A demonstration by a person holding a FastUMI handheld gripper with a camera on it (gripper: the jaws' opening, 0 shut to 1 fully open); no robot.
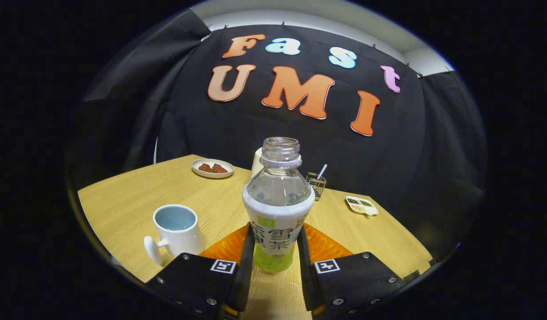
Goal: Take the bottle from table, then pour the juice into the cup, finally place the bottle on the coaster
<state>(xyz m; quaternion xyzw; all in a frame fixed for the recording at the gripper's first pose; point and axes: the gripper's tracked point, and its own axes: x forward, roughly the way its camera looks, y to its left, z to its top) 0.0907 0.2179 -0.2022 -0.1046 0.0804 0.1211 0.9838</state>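
Clear bottle (pixel 278 209) stands upright between my jaws, which press its label; cup (pixel 175 231) sits left, close by.

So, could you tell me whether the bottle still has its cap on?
No, the bottle, held upright between the gripper fingers, shows a bare open neck with no cap.

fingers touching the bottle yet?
Touching. The gripper view shows both fingers pressed against the bottle on its labelled lower sides, no gap visible.

Hand-held gripper (pixel 275 255), square coded marker on each finger block, silver screws
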